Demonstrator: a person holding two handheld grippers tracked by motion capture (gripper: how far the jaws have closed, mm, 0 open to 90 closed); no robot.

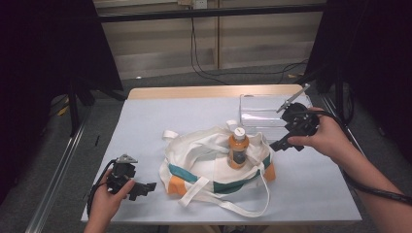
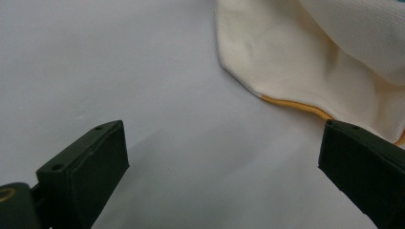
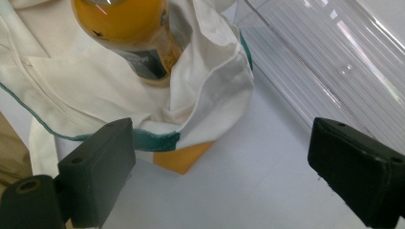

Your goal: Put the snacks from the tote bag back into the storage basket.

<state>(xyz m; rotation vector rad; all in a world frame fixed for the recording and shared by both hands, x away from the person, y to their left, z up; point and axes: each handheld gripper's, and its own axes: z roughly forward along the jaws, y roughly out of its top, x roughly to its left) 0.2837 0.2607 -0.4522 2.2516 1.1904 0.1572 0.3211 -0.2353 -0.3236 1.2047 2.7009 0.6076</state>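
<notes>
One bottle of orange drink stands upright in the middle of the table, white cap up, and we see it sitting on or in the crumpled cloth bag, whose folds rise around its base. In our right gripper view the bottle shows its dark label and its orange contents, with white cloth pressed against its lower part. The bag is cream-white with a teal stripe and orange corners, and its long straps trail loose toward the near edge of the table. Just behind and to the right of the bag lies a clear plastic bin, close to the bag's far right corner; in our right gripper view the ribbed clear wall of the bin runs just beside that orange corner. Our right gripper hovers to the right of the bottle, near it but apart, between the bag and the bin, and its jaws stand wide with nothing between them but the table's pale sheet. Our left gripper sits low at the near left of the table, well apart from the bottle and just beside the bag's near left edge; its jaws gape wide too and hold nothing, with the bag's cream cloth and an orange seam showing ahead of them.
</notes>
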